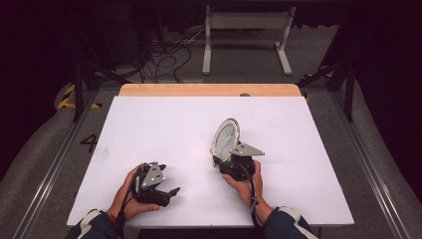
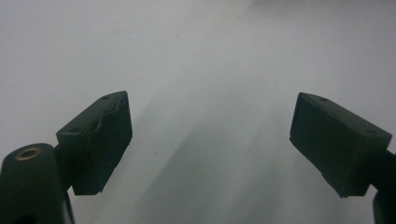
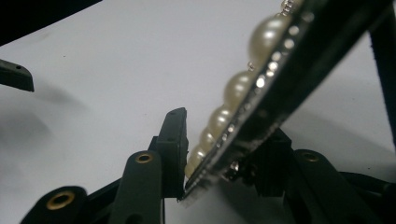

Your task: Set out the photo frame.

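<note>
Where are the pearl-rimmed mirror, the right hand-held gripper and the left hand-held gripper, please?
pearl-rimmed mirror (image 1: 228, 137), high view, glass face.
right hand-held gripper (image 3: 219, 161), right gripper view, between its fingertips, at the mirror's edge.
left hand-held gripper (image 2: 210, 140), left gripper view, between its fingertips.

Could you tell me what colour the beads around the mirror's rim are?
The beads are pearly cream-white, best seen in the right gripper view.

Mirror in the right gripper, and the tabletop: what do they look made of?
Mirror: glossy glass face, going by its pale reflection; the rim carries shiny cream beads, pearl-like, probably imitation, with a row of tiny sparkling stones. The right gripper clamps its edge. Tabletop: matte white sheet, perhaps laminate or paper, over a wood board visible at the far edge.
</note>
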Demonstrator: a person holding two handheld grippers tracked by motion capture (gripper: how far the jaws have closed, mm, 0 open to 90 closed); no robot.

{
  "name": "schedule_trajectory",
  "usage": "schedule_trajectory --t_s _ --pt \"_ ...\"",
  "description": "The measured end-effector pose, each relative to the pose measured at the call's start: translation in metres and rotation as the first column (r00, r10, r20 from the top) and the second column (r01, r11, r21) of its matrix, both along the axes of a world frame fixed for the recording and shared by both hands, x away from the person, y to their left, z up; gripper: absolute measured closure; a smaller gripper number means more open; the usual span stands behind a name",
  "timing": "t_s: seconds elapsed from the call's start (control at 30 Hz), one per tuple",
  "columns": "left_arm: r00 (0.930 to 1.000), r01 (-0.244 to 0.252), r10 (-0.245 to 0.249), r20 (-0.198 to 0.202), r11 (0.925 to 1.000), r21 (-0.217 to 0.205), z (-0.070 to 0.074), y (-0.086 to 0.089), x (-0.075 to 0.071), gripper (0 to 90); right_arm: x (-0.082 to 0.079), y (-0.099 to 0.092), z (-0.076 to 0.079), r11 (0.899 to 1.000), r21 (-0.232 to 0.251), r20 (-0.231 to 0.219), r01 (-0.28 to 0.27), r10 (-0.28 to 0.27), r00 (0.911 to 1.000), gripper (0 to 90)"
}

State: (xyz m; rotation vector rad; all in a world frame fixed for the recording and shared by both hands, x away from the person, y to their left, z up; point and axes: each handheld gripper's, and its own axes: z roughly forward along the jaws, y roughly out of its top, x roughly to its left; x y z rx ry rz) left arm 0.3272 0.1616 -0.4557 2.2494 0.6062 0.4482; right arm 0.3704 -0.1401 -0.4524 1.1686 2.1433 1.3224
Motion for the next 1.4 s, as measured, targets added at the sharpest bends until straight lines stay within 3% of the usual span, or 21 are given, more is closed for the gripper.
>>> schedule_trajectory --t_s 0.33,0.73,0.97,1.17,1.4 --pt "1.0 0.005 -0.005 -0.001 1.0 0.001 0.0 0.0 0.0 13.4 0.003 -0.013 0.004 0.997 0.011 -0.061 -0.073 0.073 0.9954 69.4" --pt "1.0 0.006 -0.006 -0.003 1.0 -0.007 0.001 0.001 0.0 13.3 0.0 -0.025 0.008 0.993 -0.001 -0.103 -0.117 0.117 0.9878 74.1" --pt "1.0 0.008 -0.008 0.001 1.0 -0.003 0.002 0.0 0.0 13.3 -0.002 -0.028 0.009 0.993 -0.004 -0.1 -0.121 0.12 0.9877 74.5" --pt "0.9999 0.014 -0.014 0.009 0.9999 -0.001 0.005 0.0 -0.002 16.3 0.0 -0.022 0.01 0.995 0.047 -0.028 -0.091 0.092 0.9953 62.2" --pt "0.9999 -0.007 0.007 0.015 0.9998 -0.019 0.007 0.004 -0.001 14.3 0.006 -0.02 0.005 0.994 0.085 -0.03 -0.063 0.065 0.9974 69.9"
